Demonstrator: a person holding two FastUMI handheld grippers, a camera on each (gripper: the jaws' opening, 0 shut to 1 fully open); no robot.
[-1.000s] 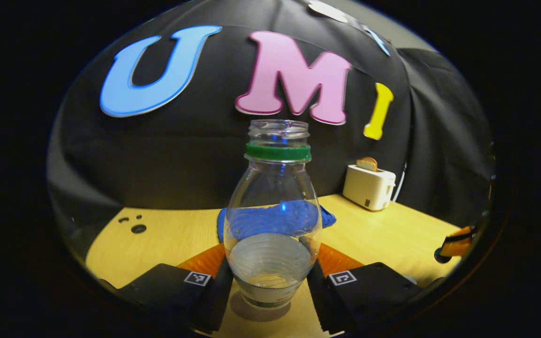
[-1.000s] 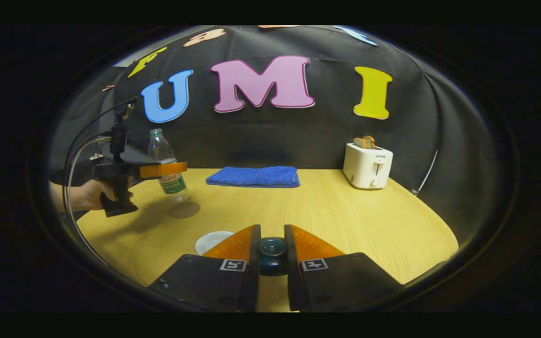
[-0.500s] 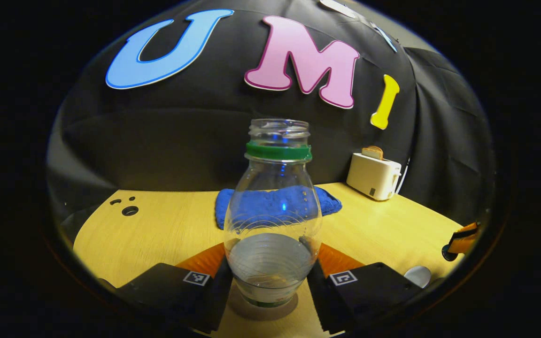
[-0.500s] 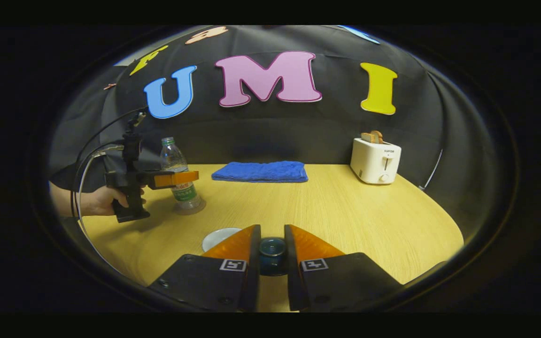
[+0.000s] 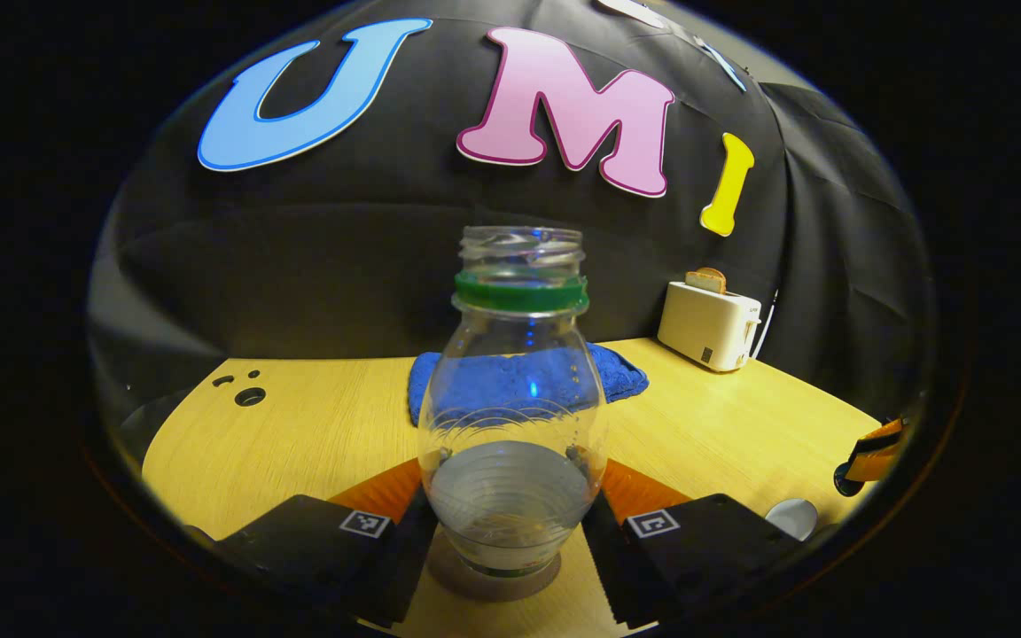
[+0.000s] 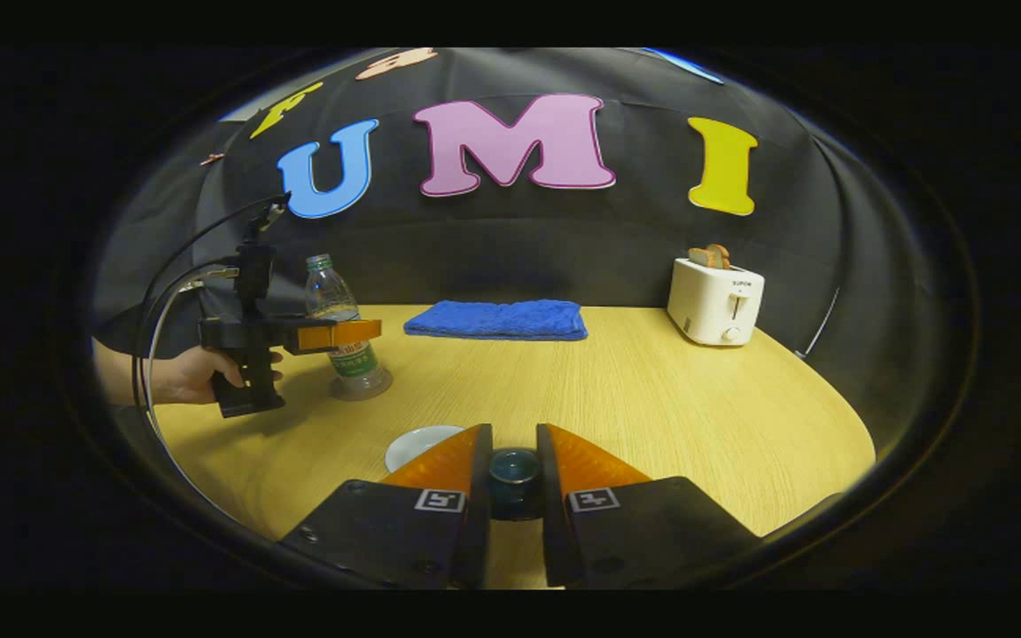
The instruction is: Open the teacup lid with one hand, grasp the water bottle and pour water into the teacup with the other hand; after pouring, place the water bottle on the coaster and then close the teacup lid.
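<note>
A clear water bottle (image 5: 510, 416) with a green neck ring, uncapped and holding a little water, stands upright on the brown coaster (image 5: 493, 585). My left gripper (image 5: 510, 505) is shut on its lower body. In the right gripper view, that left gripper (image 6: 338, 335), held by a hand, grips the bottle (image 6: 338, 319) on the coaster (image 6: 382, 387) at the left of the table. My right gripper (image 6: 515, 434) is shut on the dark teal lid (image 6: 515, 474), held above the table. The white teacup (image 6: 417, 443) sits just left of it, partly hidden behind a finger.
A folded blue towel (image 6: 497, 319) lies at the back of the wooden table (image 6: 652, 416). A white toaster (image 6: 716, 299) with bread in it stands at the back right. The right gripper (image 5: 869, 452) and the teacup (image 5: 790, 518) show at the far right of the left gripper view.
The left gripper has lowered the bottle from above the coaster until it stands on it. The right gripper has kept the lid and hardly moved.
</note>
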